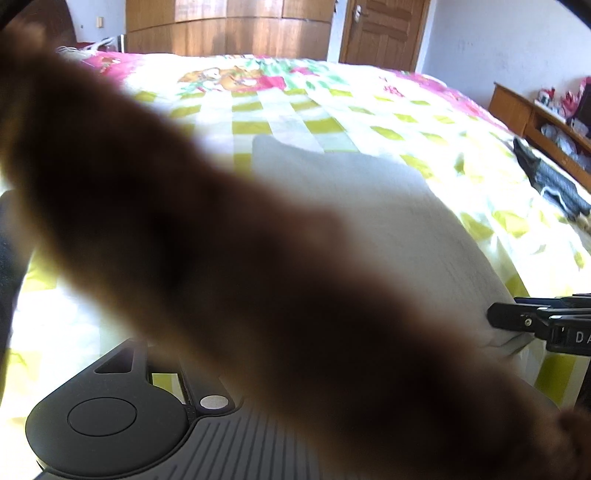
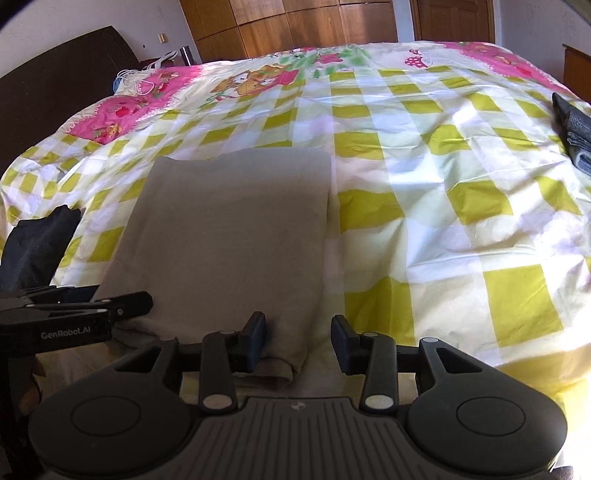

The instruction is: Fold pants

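Pants, beige-grey soft fabric [image 2: 236, 229], lie folded into a rectangular stack on the near part of the bed, their far edge straight and their near edge by both tools. Bed cover, a checked yellow-green and white quilt [image 2: 443, 192] with pink cartoon-print panels at the far side, spreads beneath the pants and fills most of both views. Wooden wardrobe [image 2: 295, 22] and a dark headboard [image 2: 55, 85] stand behind the bed. Dark folded garment [image 2: 570, 122] lies on the quilt well apart to the right; another dark cloth [image 2: 40, 243] sits at the bed's left edge, near the pants.

Right tongs [image 2: 299, 339] hover at the near edge of the pants with the jaws spread wide, the left finger [image 2: 255, 339] over the fabric's folded corner and the right finger beside it over the quilt; nothing is held. Left tongs [image 2: 136, 304], seen from the side in the right wrist view, reach to the pants' near left edge; in the left wrist view a blurred brown shape [image 1: 221, 258] covers them, so their opening cannot be told.
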`<state>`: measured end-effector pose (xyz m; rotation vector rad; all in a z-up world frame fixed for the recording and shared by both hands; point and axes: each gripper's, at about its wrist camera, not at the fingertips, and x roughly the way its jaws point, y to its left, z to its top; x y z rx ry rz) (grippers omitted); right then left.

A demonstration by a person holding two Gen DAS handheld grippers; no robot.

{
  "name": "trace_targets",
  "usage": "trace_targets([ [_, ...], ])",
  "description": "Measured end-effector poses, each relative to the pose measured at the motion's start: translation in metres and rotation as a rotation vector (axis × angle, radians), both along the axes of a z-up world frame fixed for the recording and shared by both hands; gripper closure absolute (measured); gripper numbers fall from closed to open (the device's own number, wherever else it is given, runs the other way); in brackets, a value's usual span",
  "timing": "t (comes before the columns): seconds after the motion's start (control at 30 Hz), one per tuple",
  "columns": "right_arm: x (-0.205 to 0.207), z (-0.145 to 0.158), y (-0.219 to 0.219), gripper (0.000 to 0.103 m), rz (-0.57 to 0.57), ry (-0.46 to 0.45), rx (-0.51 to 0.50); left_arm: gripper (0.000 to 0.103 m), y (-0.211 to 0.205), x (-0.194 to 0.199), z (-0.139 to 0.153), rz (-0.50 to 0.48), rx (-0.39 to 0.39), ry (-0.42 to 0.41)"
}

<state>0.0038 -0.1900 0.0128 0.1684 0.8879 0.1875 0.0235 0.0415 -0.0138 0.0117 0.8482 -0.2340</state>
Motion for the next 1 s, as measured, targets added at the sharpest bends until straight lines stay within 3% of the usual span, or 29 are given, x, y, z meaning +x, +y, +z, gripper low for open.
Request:
trace_targets([
  [0.1,-0.003,0.006,-0.002,0.05,-0.002,-0.042,0.015,0.039,0.0,-0.003,0.002,0.003,0.006,-0.016],
  [0.43,-0.003,0.001,0.0,0.05,-0.014,-0.028,0.03,0.037,0.007,-0.002,0.001,0.048,-0.03,-0.014],
  [0.63,-0.003,0.002,0.007,0.049,0.007,-0.038,0.003,0.035,0.006,-0.001,0.001,0.046,-0.02,-0.015],
  [0.83,-0.005,0.009,0.015,0.049,0.022,-0.104,-0.035,0.034,0.005,0.0,0.0,0.047,-0.017,-0.009],
  [1.0,-0.001,0.004,0.015,0.049,0.02,-0.072,-0.046,0.031,0.004,0.001,-0.002,0.049,-0.008,-0.002],
])
